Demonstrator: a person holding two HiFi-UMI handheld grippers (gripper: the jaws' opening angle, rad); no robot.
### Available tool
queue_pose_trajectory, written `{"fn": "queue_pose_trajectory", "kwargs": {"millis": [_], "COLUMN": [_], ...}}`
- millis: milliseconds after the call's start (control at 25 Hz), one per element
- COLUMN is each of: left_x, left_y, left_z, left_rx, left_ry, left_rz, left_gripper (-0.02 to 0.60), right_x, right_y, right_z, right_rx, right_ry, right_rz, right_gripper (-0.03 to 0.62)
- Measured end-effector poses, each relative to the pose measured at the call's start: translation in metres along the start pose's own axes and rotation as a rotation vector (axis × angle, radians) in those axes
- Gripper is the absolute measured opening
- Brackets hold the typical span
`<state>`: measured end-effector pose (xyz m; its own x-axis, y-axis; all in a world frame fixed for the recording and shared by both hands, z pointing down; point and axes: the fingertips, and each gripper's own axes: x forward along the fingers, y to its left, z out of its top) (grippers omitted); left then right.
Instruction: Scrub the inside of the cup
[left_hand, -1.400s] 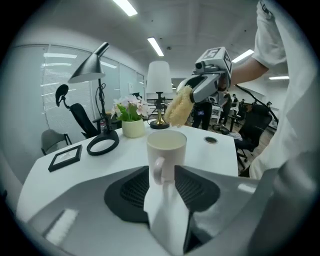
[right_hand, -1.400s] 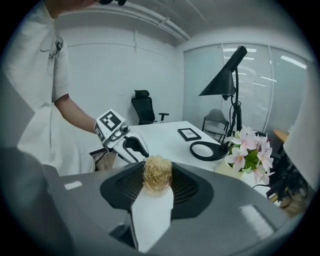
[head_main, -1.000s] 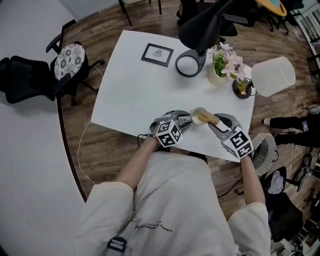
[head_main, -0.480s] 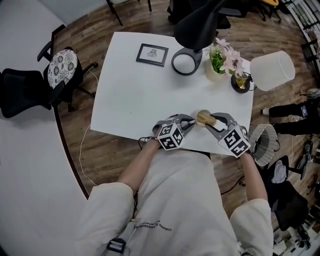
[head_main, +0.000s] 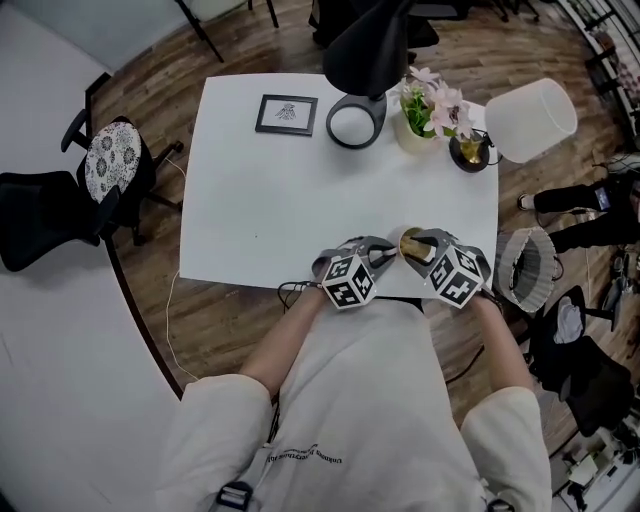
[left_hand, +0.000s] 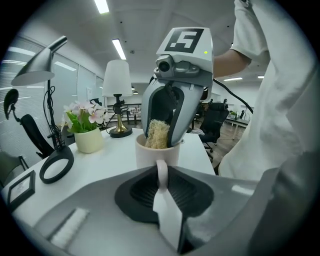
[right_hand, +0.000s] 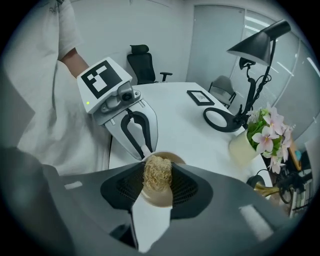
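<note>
The left gripper (left_hand: 161, 176) is clamped on the handle of the cup (left_hand: 148, 156), which stands upright, mouth up, just ahead of its fingertips, near the front edge of the table (head_main: 290, 190). The right gripper (right_hand: 156, 192), its jaws having just been closing, pinches a loofah scrubber (right_hand: 157, 174) held lengthwise and pushed down into the cup. The scrubber hides the cup's floor. Open tabletop lies beyond the tips of both grippers.

Under our left claw (head_main: 385, 252) we see a white table (head_main: 260, 190) on wood-plank floor (head_main: 215, 320). Beyond it stand a black desk lamp (head_main: 365, 50) and white-shaded lamp (head_main: 530, 120), and far left a black office chair (head_main: 40, 215).
</note>
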<state>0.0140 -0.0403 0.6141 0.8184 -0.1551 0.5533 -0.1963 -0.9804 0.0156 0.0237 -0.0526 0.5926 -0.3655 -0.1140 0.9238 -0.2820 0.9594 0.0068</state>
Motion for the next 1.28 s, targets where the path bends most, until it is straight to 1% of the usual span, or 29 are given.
{"fn": "queue_pose_trajectory", "kwargs": {"millis": [200,280,520,720,800,960,1080,1280], "left_x": [0.004,0.005,0.006,0.004,0.005,0.003,0.004,0.005], "left_y": [-0.010,-0.012,-0.014,-0.014,-0.014,-0.014,-0.014,-0.014], "left_z": [-0.002,-0.002,-0.002,-0.002,-0.002,-0.002,-0.003,-0.002], "left_rx": [-0.009,-0.016,-0.031,-0.039,-0.042,-0.038,-0.040,-0.036], "left_ry": [-0.004,-0.009,-0.024,-0.030,-0.031,-0.029,-0.028,-0.030], "left_rz": [-0.025,-0.031,-0.028,-0.028,-0.029,-0.034,-0.029,-0.027], "left_gripper": [0.049,0.049,0.049,0.051,0.051,0.051,0.051,0.051], "right_x": [0.010,0.015,0.021,0.014,0.008,0.004,0.003,0.004], "right_y": [0.000,-0.001,-0.001,-0.001,0.000,0.002,0.002,0.000], "right_z": [-0.005,-0.009,-0.013,-0.007,-0.007,-0.011,-0.012,-0.013], "right_rx": [0.048,0.059,0.061,0.014,0.020,0.089,0.085,0.086], "right_ry": [0.037,0.057,0.105,0.098,0.081,0.054,0.067,0.068], "right_rz": [0.033,0.029,-0.016,-0.110,-0.120,-0.066,-0.036,-0.010], "right_gripper": [0.166,0.166,0.158,0.160,0.171,0.194,0.209,0.228]}}
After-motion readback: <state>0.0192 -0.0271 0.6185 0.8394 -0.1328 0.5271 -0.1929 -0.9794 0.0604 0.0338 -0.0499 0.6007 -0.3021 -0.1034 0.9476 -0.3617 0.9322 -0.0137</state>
